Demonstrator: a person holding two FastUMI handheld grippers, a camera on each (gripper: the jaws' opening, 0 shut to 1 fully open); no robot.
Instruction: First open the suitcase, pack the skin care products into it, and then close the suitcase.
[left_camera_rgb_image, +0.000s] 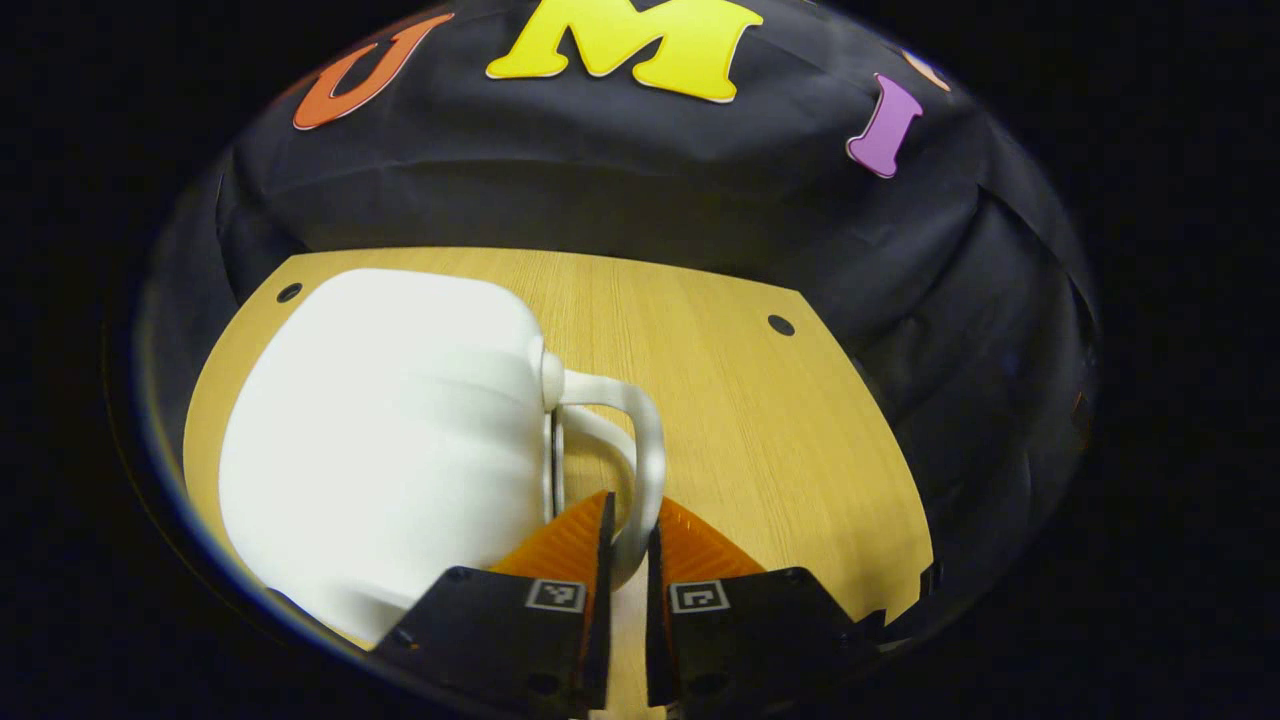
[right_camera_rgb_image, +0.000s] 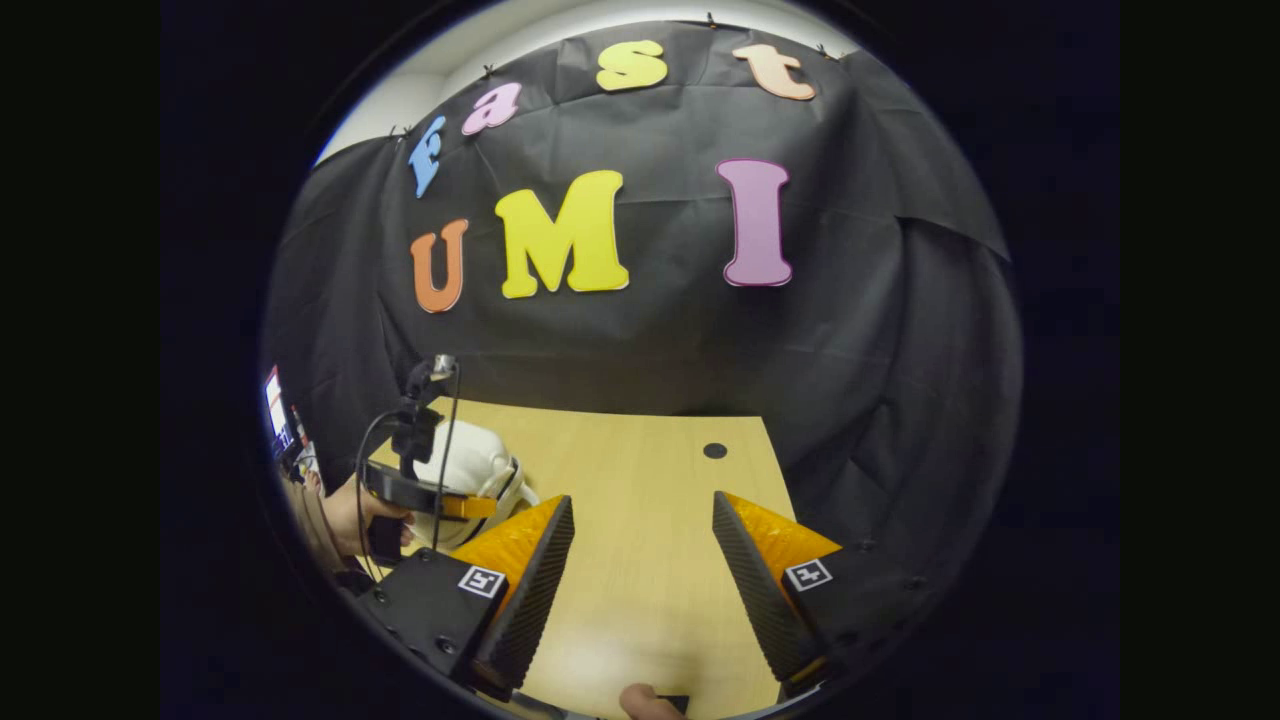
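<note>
A small white hard-shell suitcase (left_camera_rgb_image: 390, 440) lies on the wooden table (left_camera_rgb_image: 760, 420) with its shell halves together and its white loop handle (left_camera_rgb_image: 645, 450) facing me. My left gripper (left_camera_rgb_image: 630, 525) is shut on the lower end of that handle, one finger on each side. In the right gripper view the same suitcase (right_camera_rgb_image: 470, 455) sits far left, with the left gripper (right_camera_rgb_image: 430, 495) on it, held by a hand (right_camera_rgb_image: 350, 515). My right gripper (right_camera_rgb_image: 640, 515) hangs open over bare table, nothing between its fingers.
The table (right_camera_rgb_image: 650, 470) has small dark holes near its corners (left_camera_rgb_image: 780, 325) (right_camera_rgb_image: 714, 450). Black cloth walls close it in at the back and right. A lit screen (right_camera_rgb_image: 275, 405) stands off the table's left edge.
</note>
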